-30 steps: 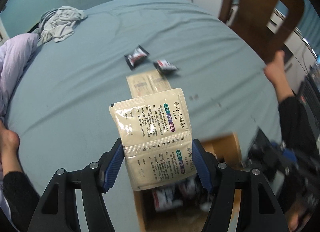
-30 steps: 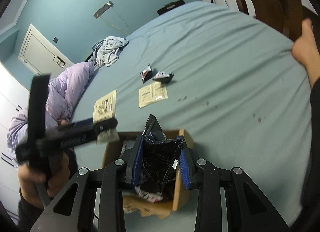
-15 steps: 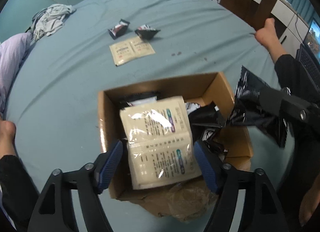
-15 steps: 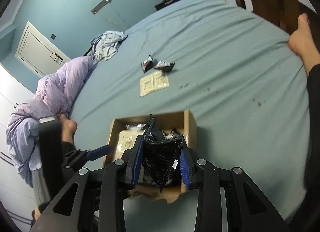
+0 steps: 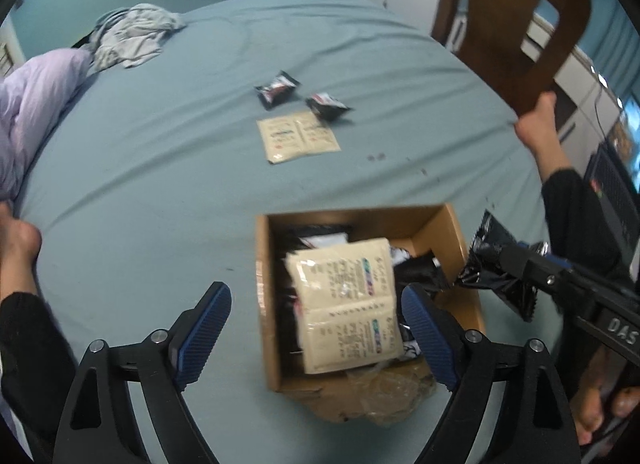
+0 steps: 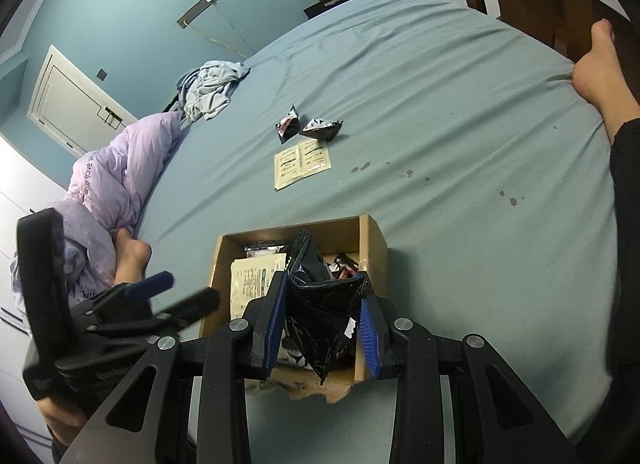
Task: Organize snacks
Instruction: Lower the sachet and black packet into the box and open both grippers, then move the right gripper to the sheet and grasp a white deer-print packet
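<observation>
While your left hand-held gripper has just been opening, leaving the beige sachet in the cardboard box, your right hand-held gripper clamps a black snack packet over it, and apparently three packets remain on the bed.

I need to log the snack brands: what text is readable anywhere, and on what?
"DAS": white letters, cut off, on the black right claw body.
"my love": partly readable, on the lilac quilted duvet.
Beige printed sachets, black foil snack packet: print too blurred.
</observation>
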`<state>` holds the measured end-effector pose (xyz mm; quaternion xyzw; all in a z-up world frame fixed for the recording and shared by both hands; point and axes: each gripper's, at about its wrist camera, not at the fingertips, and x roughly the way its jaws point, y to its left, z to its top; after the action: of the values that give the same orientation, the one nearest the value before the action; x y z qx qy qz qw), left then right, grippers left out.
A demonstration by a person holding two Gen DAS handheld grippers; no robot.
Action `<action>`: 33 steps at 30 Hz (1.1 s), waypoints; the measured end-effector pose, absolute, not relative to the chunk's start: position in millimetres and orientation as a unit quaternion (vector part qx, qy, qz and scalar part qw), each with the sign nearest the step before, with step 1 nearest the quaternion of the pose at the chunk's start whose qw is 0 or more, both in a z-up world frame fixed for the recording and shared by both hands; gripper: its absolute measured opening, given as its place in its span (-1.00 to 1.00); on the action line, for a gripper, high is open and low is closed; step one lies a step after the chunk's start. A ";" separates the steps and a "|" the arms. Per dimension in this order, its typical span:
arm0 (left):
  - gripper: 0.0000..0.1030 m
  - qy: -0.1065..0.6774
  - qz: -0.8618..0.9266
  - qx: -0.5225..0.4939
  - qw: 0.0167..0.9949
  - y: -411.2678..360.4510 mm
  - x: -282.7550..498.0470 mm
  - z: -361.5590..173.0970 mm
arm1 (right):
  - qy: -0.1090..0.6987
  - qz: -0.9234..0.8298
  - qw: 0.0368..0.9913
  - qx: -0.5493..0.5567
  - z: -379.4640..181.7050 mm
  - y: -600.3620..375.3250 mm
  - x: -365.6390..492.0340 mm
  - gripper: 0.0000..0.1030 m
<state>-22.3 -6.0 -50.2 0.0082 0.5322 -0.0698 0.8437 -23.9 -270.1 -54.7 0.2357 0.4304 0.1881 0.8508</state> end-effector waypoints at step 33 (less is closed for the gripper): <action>0.76 0.531 -0.054 -0.030 0.845 9.4 -13.3 -53.7 | 0.389 0.066 0.907 0.146 -27.7 -259.4 -29.6 0.46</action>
<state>-13.3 9.4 -53.7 -0.0299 0.5312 -0.0537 0.8450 -29.6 -259.4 -27.7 0.1456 0.3891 0.0658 0.9072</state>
